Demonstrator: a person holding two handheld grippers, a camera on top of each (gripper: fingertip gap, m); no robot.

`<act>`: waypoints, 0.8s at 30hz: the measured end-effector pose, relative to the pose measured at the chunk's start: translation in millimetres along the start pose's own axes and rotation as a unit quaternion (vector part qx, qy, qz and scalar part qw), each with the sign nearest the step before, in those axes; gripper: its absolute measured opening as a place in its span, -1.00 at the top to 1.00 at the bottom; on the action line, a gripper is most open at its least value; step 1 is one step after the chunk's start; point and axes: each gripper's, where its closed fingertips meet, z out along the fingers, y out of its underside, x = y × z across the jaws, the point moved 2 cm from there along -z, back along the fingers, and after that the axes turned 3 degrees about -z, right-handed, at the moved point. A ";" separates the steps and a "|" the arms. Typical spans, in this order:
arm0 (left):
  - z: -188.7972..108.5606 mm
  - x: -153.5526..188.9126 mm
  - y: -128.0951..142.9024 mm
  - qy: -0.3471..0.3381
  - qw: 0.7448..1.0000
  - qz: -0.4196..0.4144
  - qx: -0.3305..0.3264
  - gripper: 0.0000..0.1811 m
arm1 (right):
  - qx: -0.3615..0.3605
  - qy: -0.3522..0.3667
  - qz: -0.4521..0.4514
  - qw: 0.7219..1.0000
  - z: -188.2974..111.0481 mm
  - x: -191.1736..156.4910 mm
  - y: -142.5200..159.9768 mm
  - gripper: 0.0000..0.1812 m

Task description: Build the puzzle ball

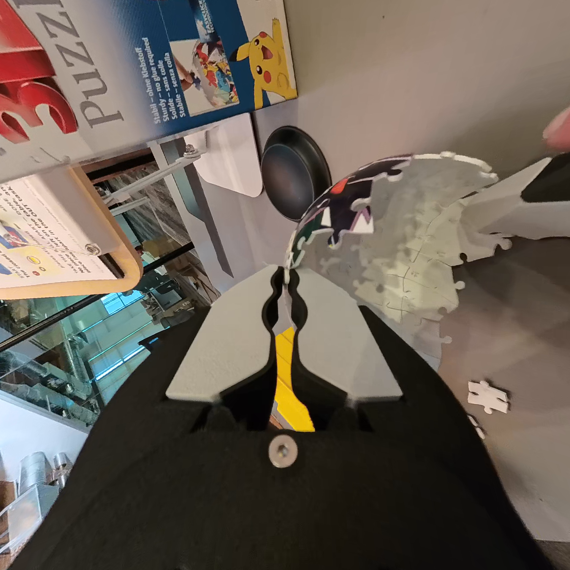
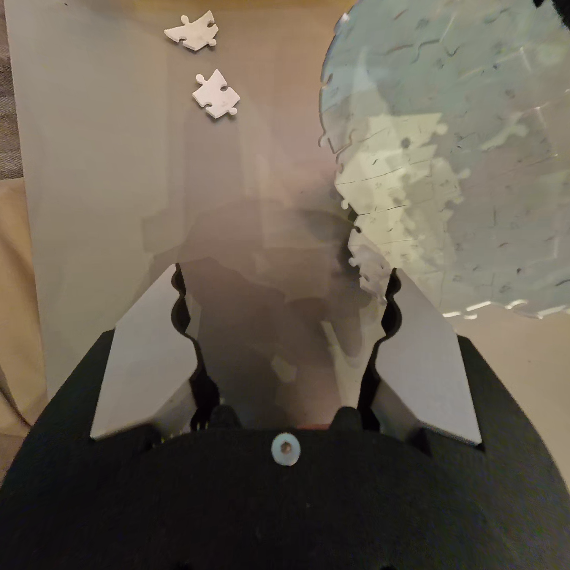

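At left, our left gripper (image 1: 285, 277) pinches the rim of the half-built puzzle ball (image 1: 385, 246), a curved shell lifted off the surface (image 1: 401, 92) (printed side outward, pale inside facing us), with the puzzle box (image 1: 154, 61) and a dark bowl (image 1: 293, 175) beyond. At right, our right gripper (image 2: 285, 277) hangs spread wide beside the shell, two loose white pieces (image 2: 216, 94) lying on the surface ahead

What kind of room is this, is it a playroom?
Probably not a playroom: more likely a work table in an office or lab building. A clipboard of instructions hangs near the puzzle box, glass railings show behind, and the half-built puzzle ball is held over the table.
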 end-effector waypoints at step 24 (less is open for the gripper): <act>-0.8 0.9 -3.3 0.076 0.995 -0.053 0.041 0.88 | -0.009 -0.008 0.015 1.000 -0.5 1.0 3.9 -0.43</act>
